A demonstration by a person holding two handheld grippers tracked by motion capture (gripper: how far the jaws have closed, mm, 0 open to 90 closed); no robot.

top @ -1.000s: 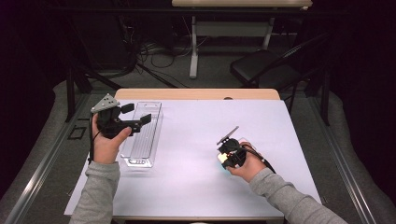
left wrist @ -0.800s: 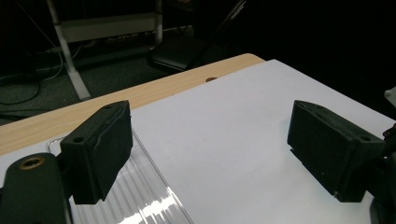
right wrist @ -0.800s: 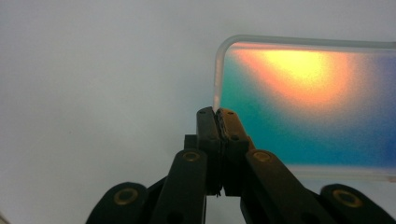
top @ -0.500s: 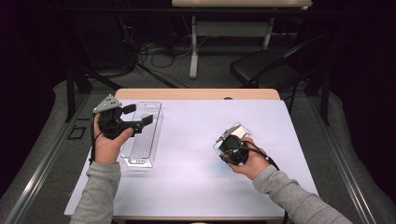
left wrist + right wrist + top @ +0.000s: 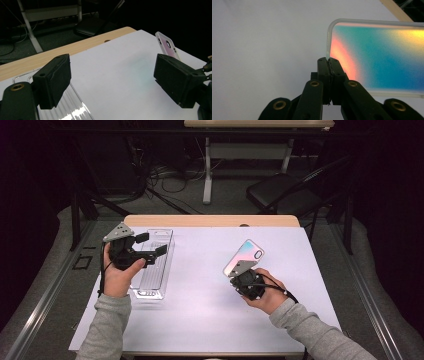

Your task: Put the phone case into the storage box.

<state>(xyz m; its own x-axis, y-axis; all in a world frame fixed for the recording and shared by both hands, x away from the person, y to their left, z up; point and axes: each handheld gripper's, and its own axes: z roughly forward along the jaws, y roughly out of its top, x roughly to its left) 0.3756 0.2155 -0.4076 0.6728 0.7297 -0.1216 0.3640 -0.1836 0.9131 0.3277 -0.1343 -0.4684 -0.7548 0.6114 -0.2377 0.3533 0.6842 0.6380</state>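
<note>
Risk: the iridescent teal-and-pink phone case [image 5: 243, 258] is pinched only at 1 corner, so it could pivot or slip and drop. Right gripper [image 5: 329, 65] fingers clamped on its clear rim, case held above the white desk [image 5: 200, 290]. Left gripper [image 5: 148, 245] fingers apart, empty, over the clear plastic tray [image 5: 159, 272].

Phone case [image 5: 244, 257] now higher off the table [image 5: 200, 320], tilted up in the right tool [image 5: 243, 270].
</note>
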